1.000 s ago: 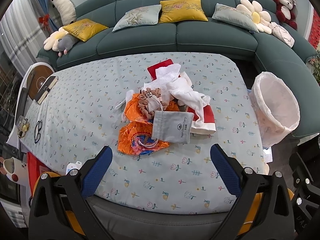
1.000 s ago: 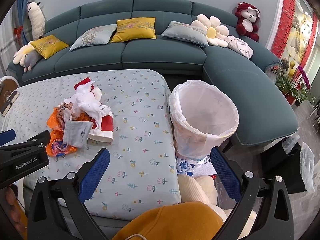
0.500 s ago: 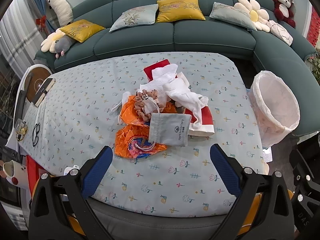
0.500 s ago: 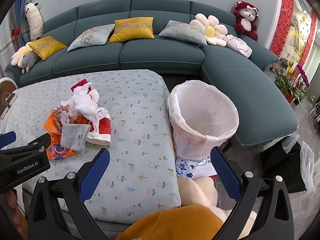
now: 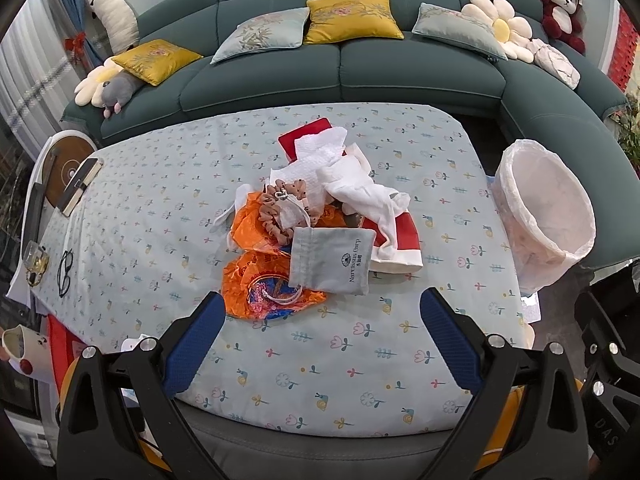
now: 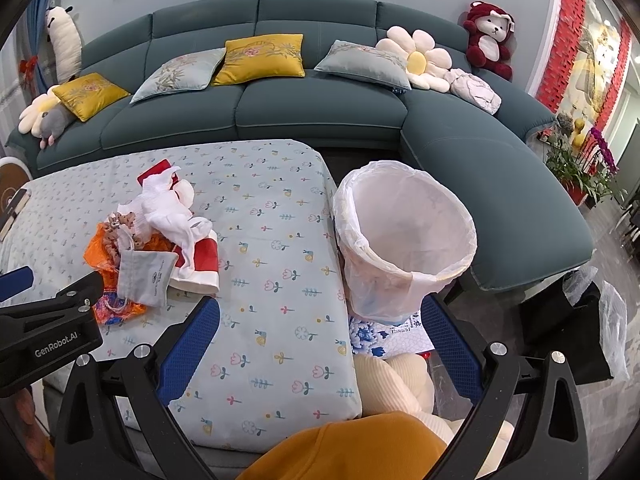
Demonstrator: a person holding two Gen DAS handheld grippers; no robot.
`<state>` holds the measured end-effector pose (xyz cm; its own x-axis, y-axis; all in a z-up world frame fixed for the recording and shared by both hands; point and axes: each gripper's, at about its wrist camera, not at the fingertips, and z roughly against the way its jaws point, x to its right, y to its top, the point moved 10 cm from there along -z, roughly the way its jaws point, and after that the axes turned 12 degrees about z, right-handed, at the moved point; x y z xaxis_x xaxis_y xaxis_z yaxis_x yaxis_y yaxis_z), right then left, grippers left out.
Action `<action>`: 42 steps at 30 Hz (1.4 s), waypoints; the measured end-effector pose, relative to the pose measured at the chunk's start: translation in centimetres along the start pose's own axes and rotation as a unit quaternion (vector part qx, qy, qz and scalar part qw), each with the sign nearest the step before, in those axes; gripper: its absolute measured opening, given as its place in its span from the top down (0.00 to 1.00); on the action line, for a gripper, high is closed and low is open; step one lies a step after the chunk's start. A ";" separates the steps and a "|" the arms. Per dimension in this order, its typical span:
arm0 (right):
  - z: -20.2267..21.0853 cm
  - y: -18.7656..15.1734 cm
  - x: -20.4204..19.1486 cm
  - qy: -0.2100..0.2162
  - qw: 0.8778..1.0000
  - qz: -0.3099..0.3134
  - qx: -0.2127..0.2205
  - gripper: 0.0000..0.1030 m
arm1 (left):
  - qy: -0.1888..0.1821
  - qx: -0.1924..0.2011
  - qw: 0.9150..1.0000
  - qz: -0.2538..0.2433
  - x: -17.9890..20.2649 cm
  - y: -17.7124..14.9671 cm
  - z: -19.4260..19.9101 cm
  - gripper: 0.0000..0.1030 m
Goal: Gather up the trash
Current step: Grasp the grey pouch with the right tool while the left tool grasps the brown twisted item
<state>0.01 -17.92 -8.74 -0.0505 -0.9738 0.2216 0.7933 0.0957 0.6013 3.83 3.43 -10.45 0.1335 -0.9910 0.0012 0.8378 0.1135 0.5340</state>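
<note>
Beside the table's right edge stands a bin (image 6: 404, 240) lined with a white bag, nothing visible inside. The trash pile (image 5: 320, 232) lies mid-table (image 5: 160, 216), grey pouch (image 5: 330, 260) nearest. The left gripper (image 5: 320, 344) and right gripper (image 6: 320, 348) both gape wide, holding nothing.

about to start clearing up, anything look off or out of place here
Only the trash pile in a heap mid-table: orange bags, tissue, a grey pouch. The lined bin leans toward the table. Nothing looks damaged.

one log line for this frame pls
left gripper: open, empty | right gripper: open, empty | trash pile: on table | lined bin: beside table
</note>
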 end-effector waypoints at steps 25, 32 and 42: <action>-7.1 3.9 -9.1 0.057 0.998 -0.020 -0.018 0.07 | -0.037 -0.041 0.996 0.064 -9.4 4.6 -10.6 0.10; -9.5 3.6 -13.4 0.101 0.994 -0.015 -0.037 0.19 | -0.039 -0.050 0.996 0.069 -9.7 5.4 -12.8 0.10; -13.5 1.1 -20.0 0.151 0.985 0.022 -0.079 0.48 | -0.044 -0.050 0.997 0.041 -11.4 3.7 -13.2 0.11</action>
<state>10.06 -1.15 -22.91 0.1490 -0.9888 -0.0082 0.8760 0.1282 0.4649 12.36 16.03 -19.61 0.1609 -0.9799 0.1181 0.8753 0.1969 0.4417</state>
